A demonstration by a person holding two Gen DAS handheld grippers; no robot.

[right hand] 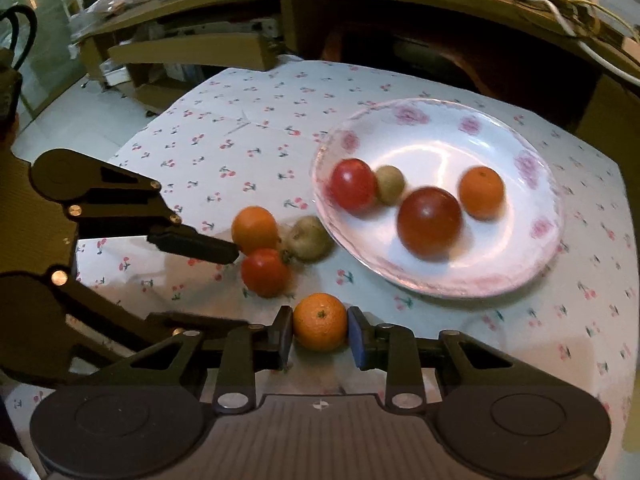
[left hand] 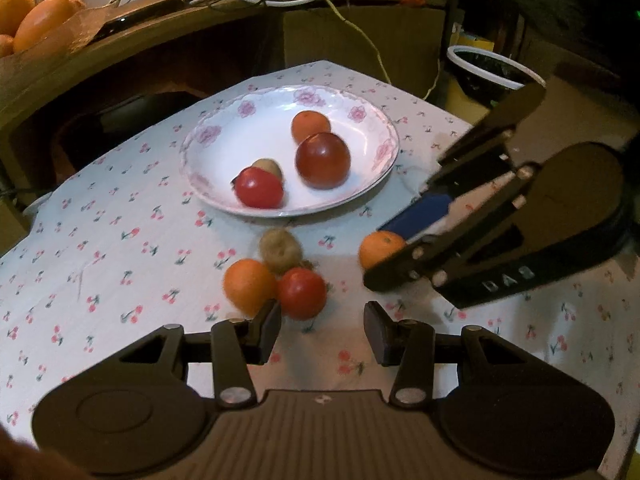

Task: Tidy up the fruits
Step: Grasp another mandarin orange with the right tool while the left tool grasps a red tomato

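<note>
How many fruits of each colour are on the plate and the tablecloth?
Orange: 3, with one on the plate, one on the cloth, one in the right gripper
Red: 3
Brownish-green: 2
Total: 8

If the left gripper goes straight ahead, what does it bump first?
Probably the small red tomato on the cherry-print tablecloth; it lies just ahead of the open left gripper, beside an orange tangerine. Depth is uncertain.
</note>
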